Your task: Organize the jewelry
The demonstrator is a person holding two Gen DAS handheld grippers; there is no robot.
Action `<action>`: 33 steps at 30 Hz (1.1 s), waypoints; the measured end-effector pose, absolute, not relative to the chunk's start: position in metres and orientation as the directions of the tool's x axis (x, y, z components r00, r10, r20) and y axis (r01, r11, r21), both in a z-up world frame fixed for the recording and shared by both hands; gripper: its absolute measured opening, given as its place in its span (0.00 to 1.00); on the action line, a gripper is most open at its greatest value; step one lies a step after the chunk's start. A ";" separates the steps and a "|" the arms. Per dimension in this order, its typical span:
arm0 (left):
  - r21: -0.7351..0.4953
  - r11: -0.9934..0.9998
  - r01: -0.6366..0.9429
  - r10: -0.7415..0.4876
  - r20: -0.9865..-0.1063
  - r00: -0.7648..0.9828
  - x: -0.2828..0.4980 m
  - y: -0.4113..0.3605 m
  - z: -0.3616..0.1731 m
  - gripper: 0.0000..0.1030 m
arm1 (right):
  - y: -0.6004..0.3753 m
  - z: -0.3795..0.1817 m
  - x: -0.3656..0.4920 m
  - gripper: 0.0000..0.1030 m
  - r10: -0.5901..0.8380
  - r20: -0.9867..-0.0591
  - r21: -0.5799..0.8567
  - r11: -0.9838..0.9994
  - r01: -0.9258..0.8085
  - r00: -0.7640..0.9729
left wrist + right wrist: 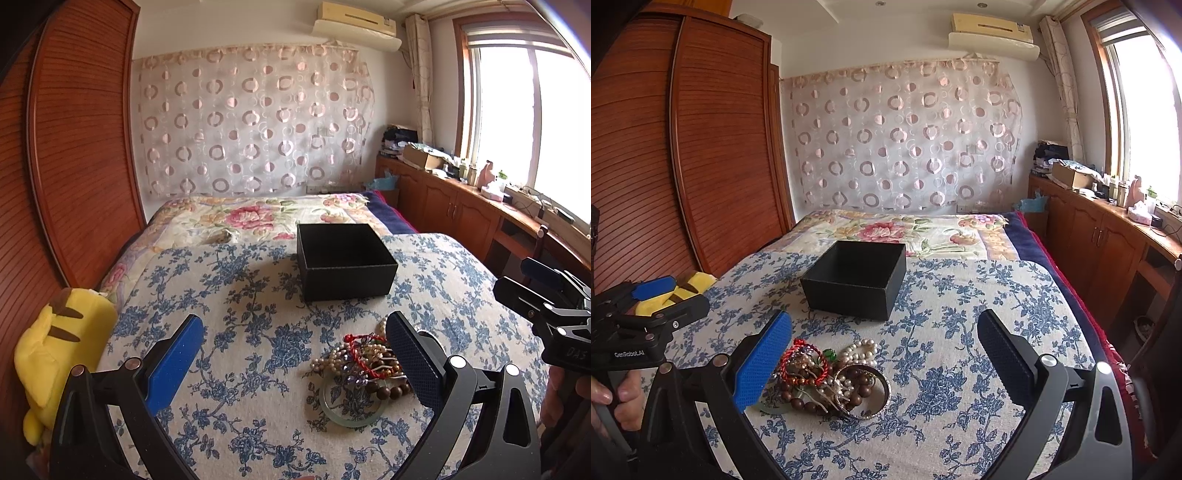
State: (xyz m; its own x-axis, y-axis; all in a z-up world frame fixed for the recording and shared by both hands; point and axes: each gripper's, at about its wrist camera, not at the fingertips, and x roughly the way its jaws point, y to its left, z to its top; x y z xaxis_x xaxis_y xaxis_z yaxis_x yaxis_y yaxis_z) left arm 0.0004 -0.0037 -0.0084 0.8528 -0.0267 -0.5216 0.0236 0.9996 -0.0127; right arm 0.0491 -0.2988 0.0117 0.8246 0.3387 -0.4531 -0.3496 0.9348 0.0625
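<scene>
Left gripper (295, 354) spread wide over the near edge of the blue-flowered bedspread (236, 295), gripping nothing. Jewelry pile (364, 363) heaped near that edge, just beside its right finger; empty black box (345, 262) farther back toward the middle. Right gripper (884, 356) likewise spread wide, empty, pile (831, 376) beside its left finger.

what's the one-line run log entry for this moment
left hand-held gripper: open | right hand-held gripper: open | jewelry pile: on bedspread, untouched | black box: empty, beyond pile
</scene>
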 end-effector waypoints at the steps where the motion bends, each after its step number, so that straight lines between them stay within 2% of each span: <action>1: -0.015 1.000 0.024 -0.029 -0.527 0.849 0.002 -0.002 -0.009 0.93 | -0.302 0.010 0.051 0.98 0.339 -0.457 0.065 0.935 -0.349 0.822; 18: -0.030 0.985 0.169 -0.151 -0.623 0.768 0.037 -0.011 -0.041 0.92 | -0.318 -0.032 0.074 0.98 0.361 -0.563 0.060 0.915 -0.399 0.743; 20: -0.055 0.978 0.199 -0.188 -0.639 0.746 0.044 -0.013 -0.045 0.82 | -0.317 -0.036 0.075 0.94 0.375 -0.576 0.064 0.906 -0.418 0.726; 24: -0.096 0.969 0.229 -0.233 -0.672 0.702 0.060 -0.015 -0.054 0.69 | -0.314 -0.046 0.078 0.80 0.401 -0.608 0.075 0.888 -0.454 0.685; 26: -0.116 0.965 0.236 -0.249 -0.684 0.685 0.067 -0.016 -0.058 0.60 | -0.311 -0.051 0.079 0.73 0.407 -0.622 0.080 0.883 -0.462 0.669; 29: -0.147 0.959 0.243 -0.274 -0.702 0.657 0.079 -0.016 -0.062 0.53 | -0.309 -0.057 0.082 0.65 0.417 -0.638 0.095 0.877 -0.472 0.647; 33: -0.214 0.944 0.249 -0.325 -0.719 0.614 0.098 -0.014 -0.070 0.46 | -0.307 -0.062 0.083 0.63 0.421 -0.649 0.101 0.873 -0.477 0.634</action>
